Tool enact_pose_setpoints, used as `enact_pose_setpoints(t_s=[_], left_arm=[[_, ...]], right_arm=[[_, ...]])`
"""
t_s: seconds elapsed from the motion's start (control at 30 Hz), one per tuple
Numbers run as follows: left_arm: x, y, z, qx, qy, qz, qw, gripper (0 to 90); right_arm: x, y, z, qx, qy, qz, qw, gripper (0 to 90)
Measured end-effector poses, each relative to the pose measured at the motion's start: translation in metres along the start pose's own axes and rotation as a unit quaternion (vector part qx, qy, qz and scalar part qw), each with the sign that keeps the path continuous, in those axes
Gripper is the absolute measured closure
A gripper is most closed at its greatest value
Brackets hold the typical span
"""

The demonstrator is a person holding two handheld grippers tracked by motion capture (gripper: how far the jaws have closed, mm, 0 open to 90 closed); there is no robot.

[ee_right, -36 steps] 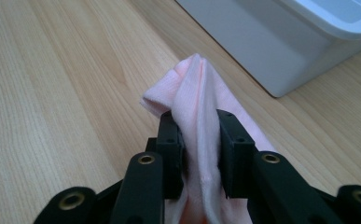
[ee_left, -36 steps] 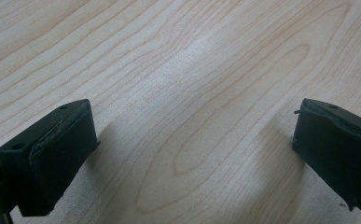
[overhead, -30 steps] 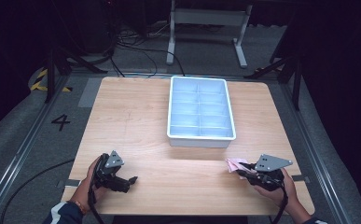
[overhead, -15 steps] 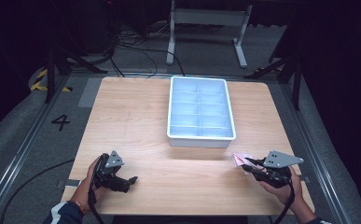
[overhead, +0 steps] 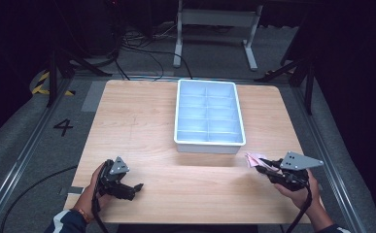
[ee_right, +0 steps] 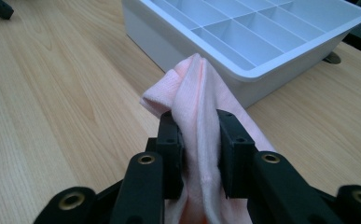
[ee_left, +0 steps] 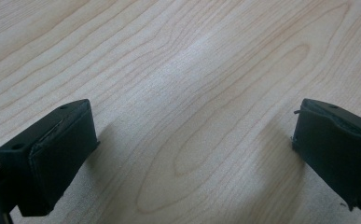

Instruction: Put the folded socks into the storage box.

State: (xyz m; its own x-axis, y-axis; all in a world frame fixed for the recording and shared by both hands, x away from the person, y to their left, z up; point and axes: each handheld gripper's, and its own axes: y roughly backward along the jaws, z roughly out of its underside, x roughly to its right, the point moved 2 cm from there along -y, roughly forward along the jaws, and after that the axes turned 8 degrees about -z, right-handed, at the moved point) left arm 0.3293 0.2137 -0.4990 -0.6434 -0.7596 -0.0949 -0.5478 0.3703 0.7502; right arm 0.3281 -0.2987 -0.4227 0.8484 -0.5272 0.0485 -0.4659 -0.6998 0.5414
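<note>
A pink cloth (ee_right: 201,93) is pinched between the two black jaws of the right tongs (ee_right: 200,140), which are closed tight on it. In the right gripper view the fabric is bunched into a soft upright fold that rises above the jaw tips, with more of it trailing down between the jaws toward the bottom of the picture. Seen from the high view, the cloth (overhead: 253,159) sticks out from the front of the right tongs (overhead: 264,166) near the right front part of the tabletop (overhead: 142,126), just in front of the near right corner of the white tray (overhead: 210,144) and apart from it.

The tray is a shallow white plastic box split into two rows of compartments. It sits toward the far middle of the tabletop, its long side running away from the person. In the right gripper view its near wall (ee_right: 169,44) stands just behind the cloth.

The left tongs (overhead: 136,187) rest low over the near left part of the tabletop, well apart from the cloth and the tray. In the left gripper view their jaws stand wide open with only bare wood (ee_left: 192,93) between them.

A person's hands hold both tools from the near edge.
</note>
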Motion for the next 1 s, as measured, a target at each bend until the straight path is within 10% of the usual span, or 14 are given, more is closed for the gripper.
enact_pose_setpoints(t_s=[1.0], left_arm=[[0.000,0.000,0.000,0.000,0.000,0.000,1.0000,0.0]], right_arm=[[0.024,0.016,-0.042,0.023,0.025,0.022,0.9992,73.2]])
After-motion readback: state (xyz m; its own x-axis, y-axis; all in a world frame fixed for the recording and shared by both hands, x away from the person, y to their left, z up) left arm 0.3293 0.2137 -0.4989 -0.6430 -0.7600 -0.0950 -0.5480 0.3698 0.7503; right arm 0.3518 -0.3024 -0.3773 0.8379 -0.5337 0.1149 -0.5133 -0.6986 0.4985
